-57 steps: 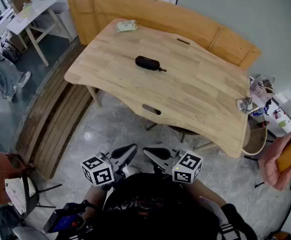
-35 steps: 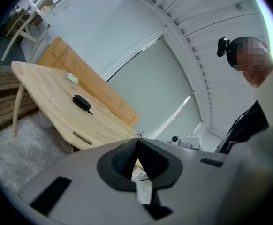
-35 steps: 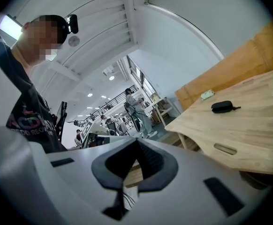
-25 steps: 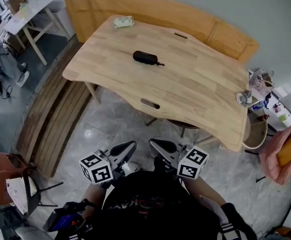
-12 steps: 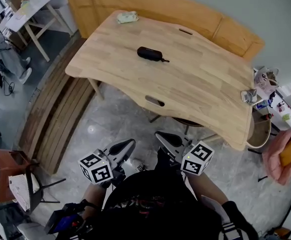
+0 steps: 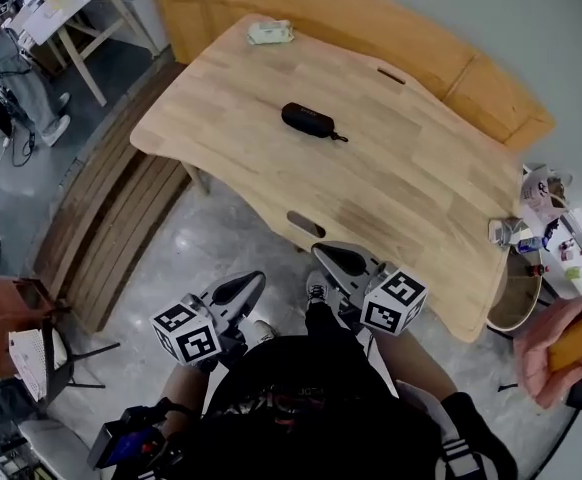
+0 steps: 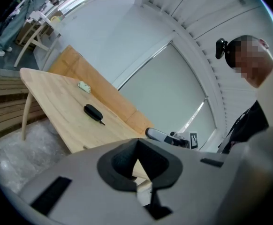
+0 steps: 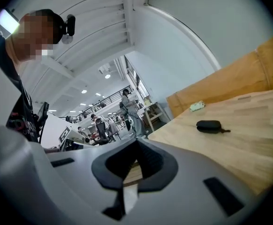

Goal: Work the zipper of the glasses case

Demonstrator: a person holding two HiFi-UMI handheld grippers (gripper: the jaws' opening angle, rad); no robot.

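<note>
The black glasses case (image 6: pixel 307 120) lies zipped on the far half of the wooden table (image 6: pixel 401 183), its pull tab pointing right. Both grippers hang in front of the table's near edge, well short of the case. My left gripper (image 6: pixel 248 285) is shut with nothing in it, over the floor. My right gripper (image 6: pixel 329 257) is also shut and empty, its tips close to the table's edge. In the left gripper view the case (image 7: pixel 93 111) is small and far beyond the jaws (image 7: pixel 137 149). The right gripper view shows the case (image 8: pixel 208 126) at the right, past the jaws (image 8: pixel 135 146).
A small pale packet (image 6: pixel 270 32) sits at the table's far corner. A curved wooden bench (image 6: pixel 331 13) runs behind the table and a slatted one (image 6: pixel 111 233) along its left. A hand holding an orange thing (image 6: pixel 569 343) is at the right edge; cluttered items (image 6: pixel 536 213) stand there.
Both grippers have moved forward toward the table, the right one further, up to its near edge. The case has stayed put on the table.
</note>
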